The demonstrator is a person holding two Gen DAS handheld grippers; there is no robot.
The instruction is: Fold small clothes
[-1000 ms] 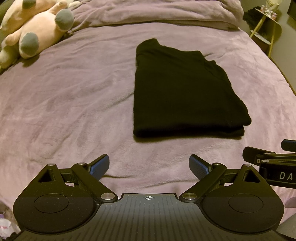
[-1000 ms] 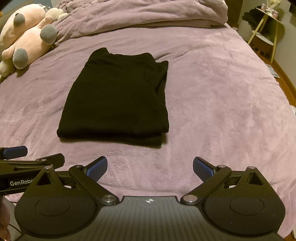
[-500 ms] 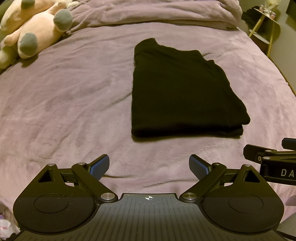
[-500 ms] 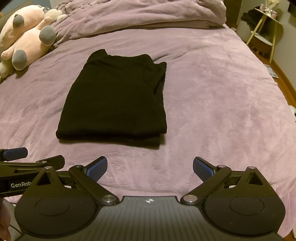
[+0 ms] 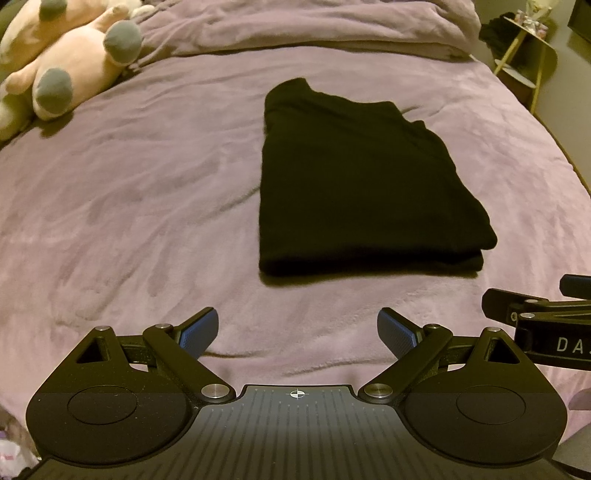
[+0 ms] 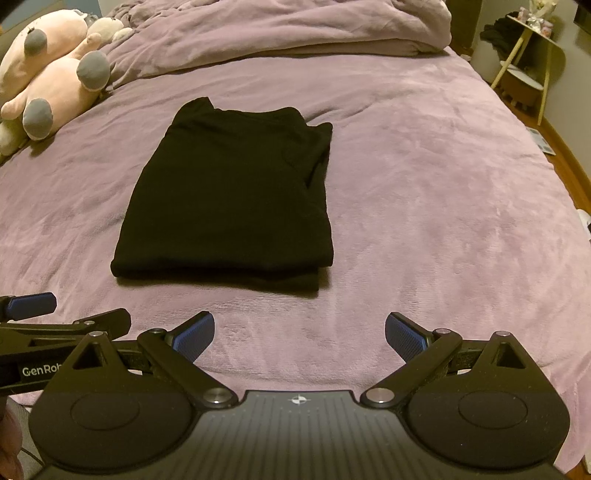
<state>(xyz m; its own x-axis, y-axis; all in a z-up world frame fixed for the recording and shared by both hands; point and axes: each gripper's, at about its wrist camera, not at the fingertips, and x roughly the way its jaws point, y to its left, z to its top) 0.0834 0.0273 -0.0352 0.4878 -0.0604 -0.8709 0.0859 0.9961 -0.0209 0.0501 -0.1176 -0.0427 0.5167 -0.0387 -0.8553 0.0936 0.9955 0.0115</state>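
Left gripper (image 5: 297,332) low at the near edge of the bed, fingers (image 5: 199,329) spread wide, blue pads facing in, nothing held. Right gripper (image 6: 299,334) same: fingers (image 6: 404,336) spread wide, empty, hovering over the near strip of purple blanket (image 6: 424,206). The two sit side by side; each shows at the edge of the other's view, the right one's black linkage at far right of the left wrist view, the left one's at far left of the right wrist view.

Just beyond the fingers, bare blanket, then the black garment (image 5: 362,184), also (image 6: 232,199). It lies flat on the bed, folded into a rough rectangle, clear of both grippers. Long axis runs away from the cameras, near to far. Near end is a thick fold edge with stacked layers showing, one layer poking out slightly under the top one at the near right corner. Far end is narrower and uneven, with a bump at the far left corner and a stepped edge at the far right. It sits ahead and right of the left gripper, ahead and left of the right one.

Further back left, a pink plush toy (image 6: 48,85) with grey feet. At the head of the bed, a bunched purple duvet (image 5: 314,26). Far right, off the bed, a small side table (image 6: 532,55).
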